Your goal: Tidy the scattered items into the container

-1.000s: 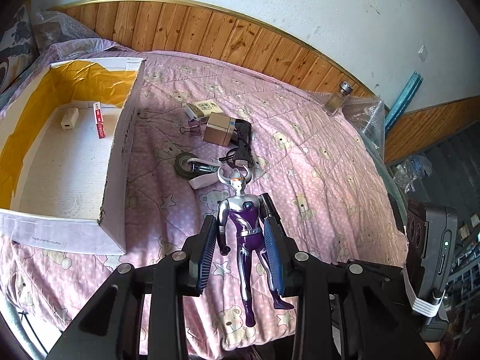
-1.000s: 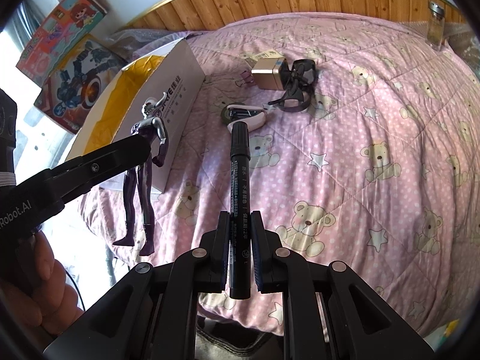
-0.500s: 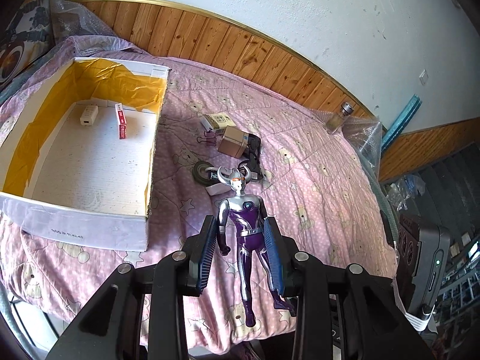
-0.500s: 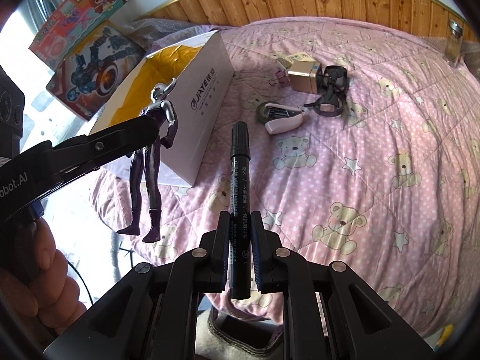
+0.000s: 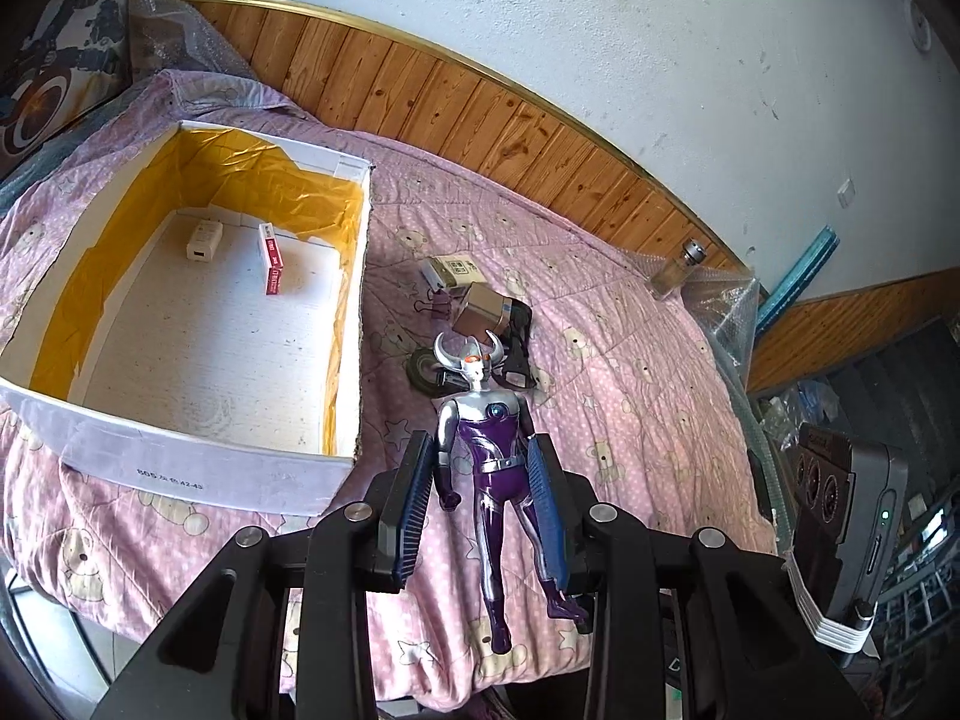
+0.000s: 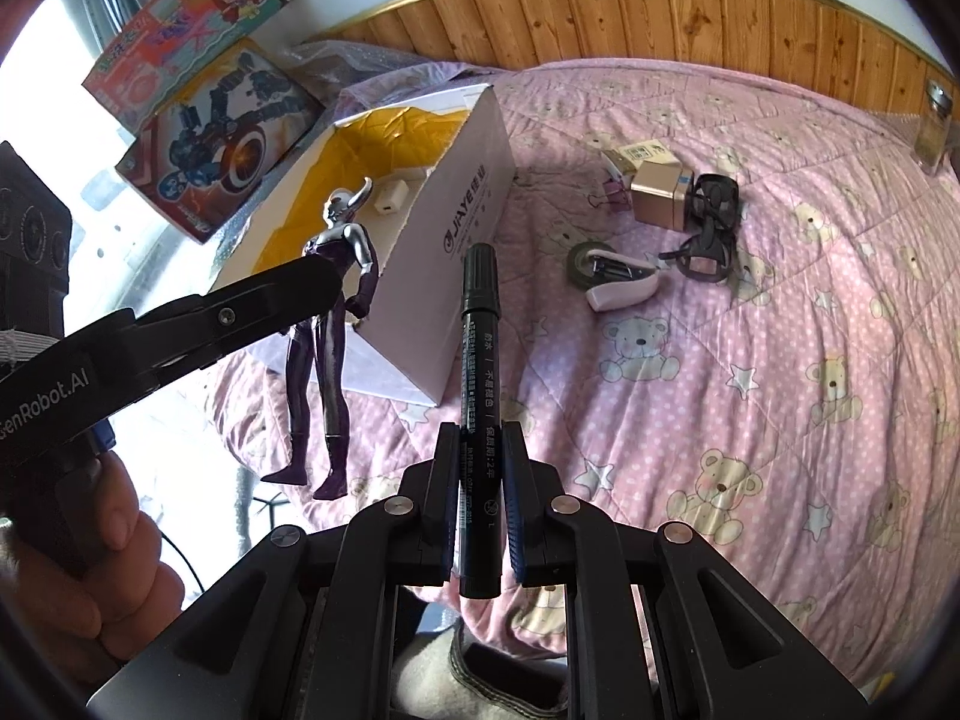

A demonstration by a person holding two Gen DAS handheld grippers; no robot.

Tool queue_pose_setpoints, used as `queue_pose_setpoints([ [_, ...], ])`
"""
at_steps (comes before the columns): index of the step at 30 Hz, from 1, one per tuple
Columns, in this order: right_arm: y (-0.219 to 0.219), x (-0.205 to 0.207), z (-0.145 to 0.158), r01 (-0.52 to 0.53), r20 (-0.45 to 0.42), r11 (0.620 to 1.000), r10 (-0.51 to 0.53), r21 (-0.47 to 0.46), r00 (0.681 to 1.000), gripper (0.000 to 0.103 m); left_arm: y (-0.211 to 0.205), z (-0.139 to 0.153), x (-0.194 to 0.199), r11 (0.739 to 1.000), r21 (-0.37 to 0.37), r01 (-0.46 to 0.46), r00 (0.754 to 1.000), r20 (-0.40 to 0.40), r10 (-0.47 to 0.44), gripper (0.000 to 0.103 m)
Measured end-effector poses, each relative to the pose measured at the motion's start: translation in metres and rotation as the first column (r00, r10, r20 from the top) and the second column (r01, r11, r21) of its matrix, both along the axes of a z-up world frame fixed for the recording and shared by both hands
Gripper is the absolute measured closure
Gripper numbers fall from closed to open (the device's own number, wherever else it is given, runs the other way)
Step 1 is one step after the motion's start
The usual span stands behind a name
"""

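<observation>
The left gripper (image 5: 483, 495) is closed on the figure (image 5: 492, 450) at its waist and holds it above the bed (image 5: 630, 372), just off the box's (image 5: 198, 468) near right corner and not yet over the opening. The right gripper (image 6: 477, 480) is clamped on the marker (image 6: 478, 360), cap pointing forward, over the bed in front of the box (image 6: 456, 276). To do this well, I would carry the figure left until its whole length is over the bare floor of the box, clear of the near wall and of the charger (image 5: 204, 240) and red pack (image 5: 271, 267) at the far end, lower it flat, then release; its legs hang well below the gripper and could catch the rim. The marker should follow once the left gripper is out of the way.
</observation>
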State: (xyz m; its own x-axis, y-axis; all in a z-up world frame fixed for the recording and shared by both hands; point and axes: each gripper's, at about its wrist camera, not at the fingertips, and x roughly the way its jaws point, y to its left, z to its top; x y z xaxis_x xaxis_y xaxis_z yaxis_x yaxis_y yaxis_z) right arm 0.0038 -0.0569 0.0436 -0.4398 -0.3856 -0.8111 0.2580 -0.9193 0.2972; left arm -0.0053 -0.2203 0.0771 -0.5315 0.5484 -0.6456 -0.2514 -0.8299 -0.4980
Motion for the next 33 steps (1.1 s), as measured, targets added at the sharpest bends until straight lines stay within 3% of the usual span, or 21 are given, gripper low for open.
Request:
queue_pose_setpoints([
  [33,-0.071,-0.033,0.035,-0.147,-0.061,0.989,0.147,0.008,0.987,0.089,-0.079,0.022,-0.029,0.988,0.059,-0.143,0.989,-0.021,0.145,0.069],
])
